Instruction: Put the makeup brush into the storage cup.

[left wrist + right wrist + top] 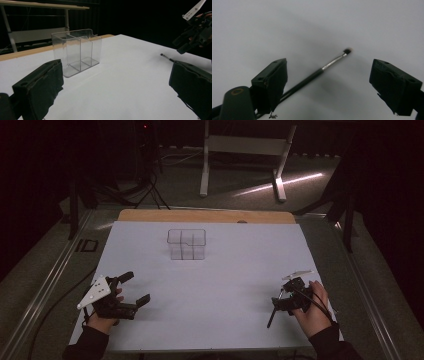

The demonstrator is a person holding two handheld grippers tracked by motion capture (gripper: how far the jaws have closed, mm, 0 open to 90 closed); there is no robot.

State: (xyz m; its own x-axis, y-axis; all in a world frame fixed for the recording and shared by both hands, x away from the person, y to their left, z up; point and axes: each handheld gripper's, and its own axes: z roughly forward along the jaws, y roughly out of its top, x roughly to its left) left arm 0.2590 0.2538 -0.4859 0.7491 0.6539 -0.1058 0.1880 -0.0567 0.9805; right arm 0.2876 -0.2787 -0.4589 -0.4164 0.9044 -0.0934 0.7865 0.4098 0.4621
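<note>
A thin black brush (312, 76) with a silver ferrule lies on the white table (225, 270), between the wide-apart jaws of my open right gripper (328, 63). From above, the brush (271, 316) pokes out toward the table's front edge beside the right gripper (280, 303). My left gripper (139, 287) is open at the front left with nothing between its jaws. A clear plastic organiser (186, 244) with several compartments stands empty at mid-back. The left gripper view shows the organiser (77, 50), the brush tip (163, 55) and the right gripper (186, 42) beyond my own left gripper (115, 67).
A wooden strip (205, 216) runs along the table's far edge. Behind it stand a white table frame (240, 150) and tripod legs (150, 190) on a dark floor. Metal rails (45, 285) flank the table.
</note>
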